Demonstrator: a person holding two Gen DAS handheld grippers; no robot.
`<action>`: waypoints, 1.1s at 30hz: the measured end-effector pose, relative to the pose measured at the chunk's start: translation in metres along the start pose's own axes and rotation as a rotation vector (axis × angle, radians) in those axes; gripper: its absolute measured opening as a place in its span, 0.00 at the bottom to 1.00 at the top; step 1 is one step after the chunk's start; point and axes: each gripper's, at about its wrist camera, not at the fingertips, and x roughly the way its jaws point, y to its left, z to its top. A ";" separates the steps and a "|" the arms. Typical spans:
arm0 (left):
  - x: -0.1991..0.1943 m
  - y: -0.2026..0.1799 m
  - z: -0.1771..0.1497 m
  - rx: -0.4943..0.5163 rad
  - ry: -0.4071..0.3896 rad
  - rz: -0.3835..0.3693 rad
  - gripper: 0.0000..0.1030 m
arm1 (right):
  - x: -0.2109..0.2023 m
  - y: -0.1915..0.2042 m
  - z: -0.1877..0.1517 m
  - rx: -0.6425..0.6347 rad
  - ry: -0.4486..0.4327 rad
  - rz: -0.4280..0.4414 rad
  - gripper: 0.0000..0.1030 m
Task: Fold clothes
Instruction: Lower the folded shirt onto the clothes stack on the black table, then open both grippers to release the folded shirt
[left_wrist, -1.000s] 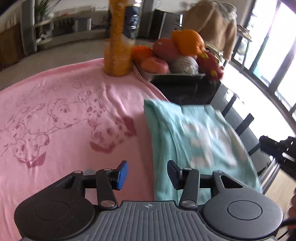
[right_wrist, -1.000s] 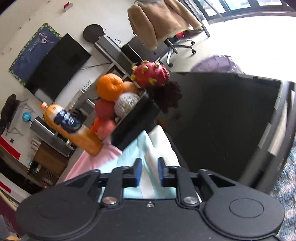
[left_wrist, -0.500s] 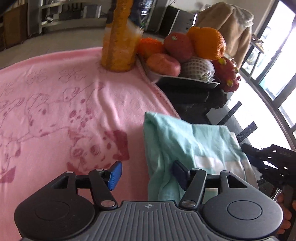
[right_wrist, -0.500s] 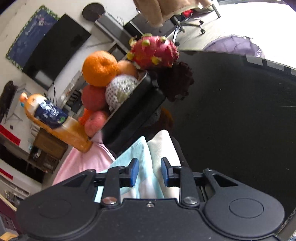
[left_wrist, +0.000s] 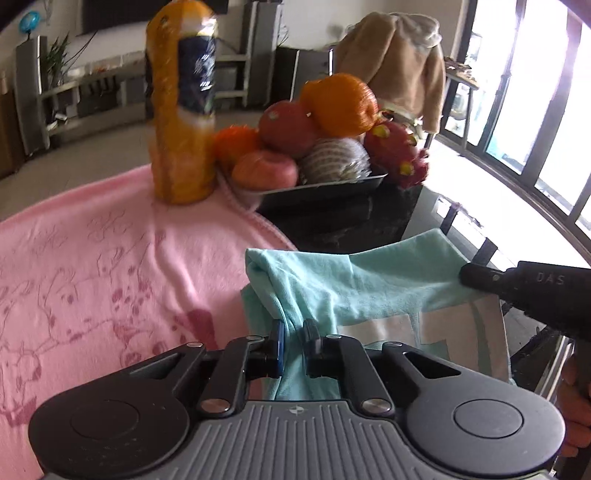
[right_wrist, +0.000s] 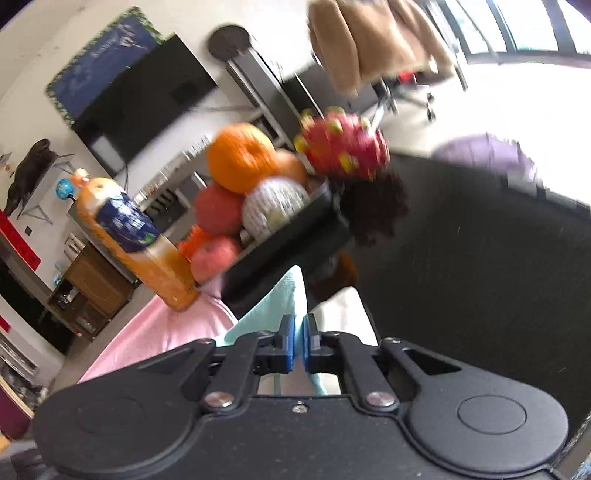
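Mint garment (left_wrist: 354, 284) stretched left-right between claws; left claw (left_wrist: 293, 345) pinched on bunched fold, right claw (right_wrist: 299, 341) clamped on opposite edge.

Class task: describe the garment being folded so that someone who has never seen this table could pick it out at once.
Start at the fruit tray on the dark table; just in front lies a pink blanket. Beside its edge is the mint-green shirt, pinched by both the left tool and right tool; it is the only mint-green fabric, with a white print.
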 end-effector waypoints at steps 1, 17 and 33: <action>0.002 -0.001 0.001 0.000 0.006 0.011 0.09 | -0.002 0.000 0.001 -0.011 -0.015 -0.011 0.05; -0.069 0.026 -0.059 -0.082 0.124 -0.018 0.42 | -0.082 -0.042 -0.022 0.322 0.074 -0.094 0.23; -0.057 0.002 -0.084 -0.049 0.265 0.005 0.34 | -0.083 -0.030 -0.077 0.348 0.291 -0.123 0.00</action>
